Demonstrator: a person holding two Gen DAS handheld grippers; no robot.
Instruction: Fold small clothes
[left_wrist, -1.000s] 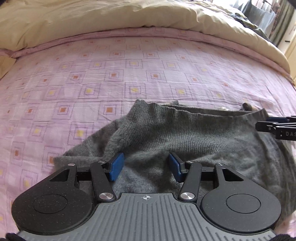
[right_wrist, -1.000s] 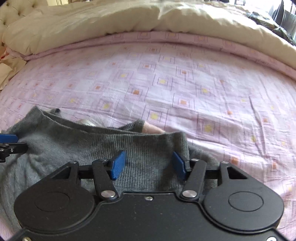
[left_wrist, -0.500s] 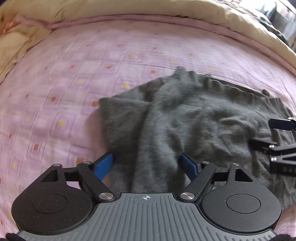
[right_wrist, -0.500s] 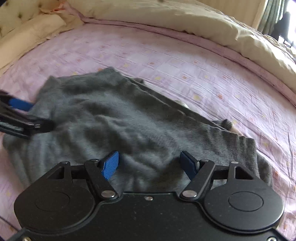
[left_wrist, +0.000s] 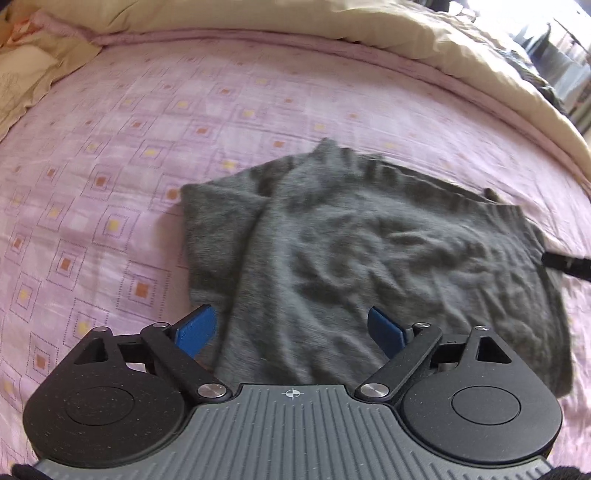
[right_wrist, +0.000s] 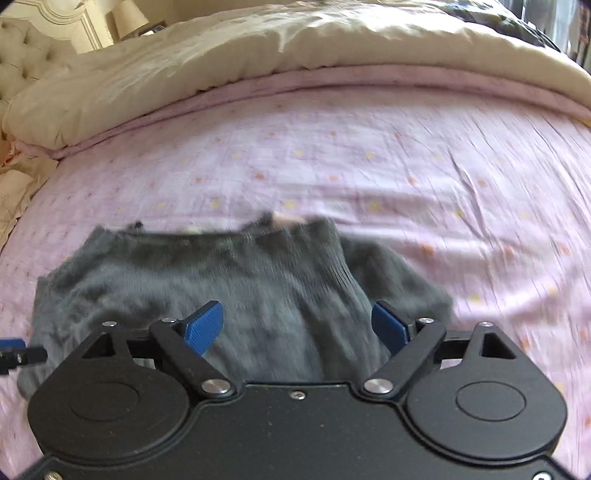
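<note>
A: Where is the grey knit garment (left_wrist: 369, 251) found, and why are both tools held clear of it?

B: It is laid rumpled on the pink patterned sheet (left_wrist: 110, 155), one layer doubled over on its left side. The left gripper (left_wrist: 291, 332) is held spread above its near edge, nothing pinched; the right gripper (right_wrist: 297, 326) is likewise spread and empty over its right part. A fresh grasp point is probably being sought.

A: What is seen around the garment?

B: Beyond it, a cream duvet (right_wrist: 258, 62) is bunched up, well apart. Nothing is placed on the garment; only its own creases and a pale scrap (right_wrist: 286, 220) at its far edge, too blurred to be identified, may hinder a neat fold.
</note>
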